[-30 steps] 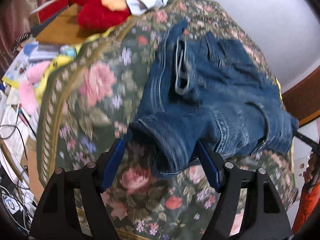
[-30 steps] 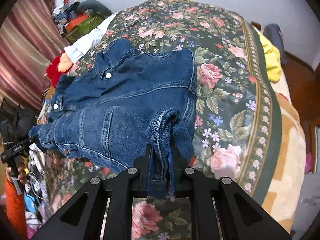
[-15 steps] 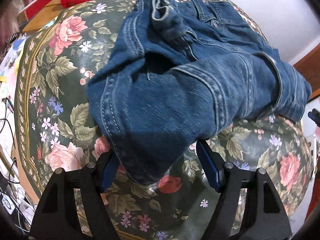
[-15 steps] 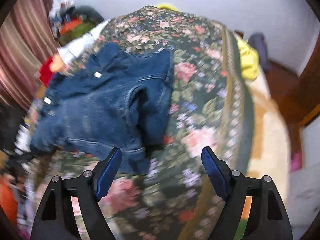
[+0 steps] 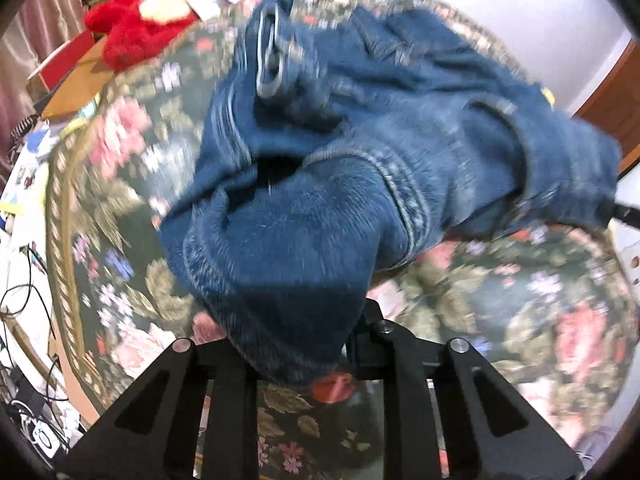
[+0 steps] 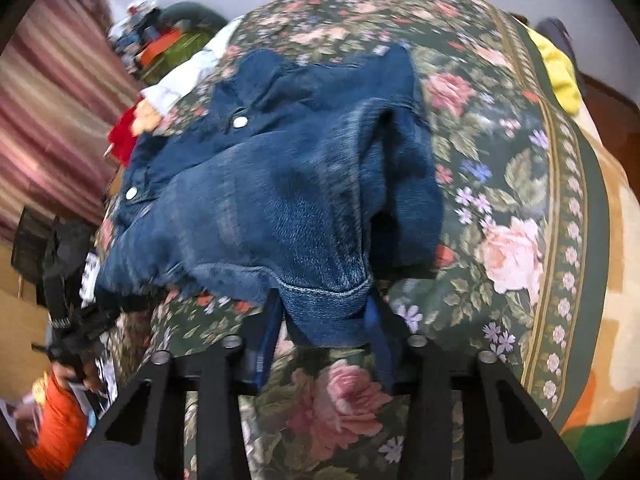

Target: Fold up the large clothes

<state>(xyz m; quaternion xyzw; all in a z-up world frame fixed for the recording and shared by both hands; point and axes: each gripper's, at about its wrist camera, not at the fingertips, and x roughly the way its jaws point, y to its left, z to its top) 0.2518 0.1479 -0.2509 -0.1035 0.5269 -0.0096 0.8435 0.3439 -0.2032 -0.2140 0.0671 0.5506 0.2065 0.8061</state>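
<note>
Both sets of fingers are just closing onto the denim jacket point(image 6: 288, 184), the left gripper point(image 5: 296, 344) and right gripper point(image 6: 326, 320) pinching its thick hems nearest the bed's point(image 6: 520, 184) front edge, where the heavy, floppy cloth is looking grippable.

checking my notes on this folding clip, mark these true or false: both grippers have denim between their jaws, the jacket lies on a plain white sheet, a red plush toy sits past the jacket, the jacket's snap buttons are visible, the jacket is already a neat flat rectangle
1. Both grippers have denim between their jaws. True: the left gripper and the right gripper, jaws just closing, each pinch a sleeve cuff of the denim jacket.
2. The jacket lies on a plain white sheet. False: it lies on a dark green floral bedspread.
3. A red plush toy sits past the jacket. True: red plush toy.
4. Snap buttons are visible. True: snap button.
5. The jacket is a neat flat rectangle. False: it is bunched and rumpled.
</note>
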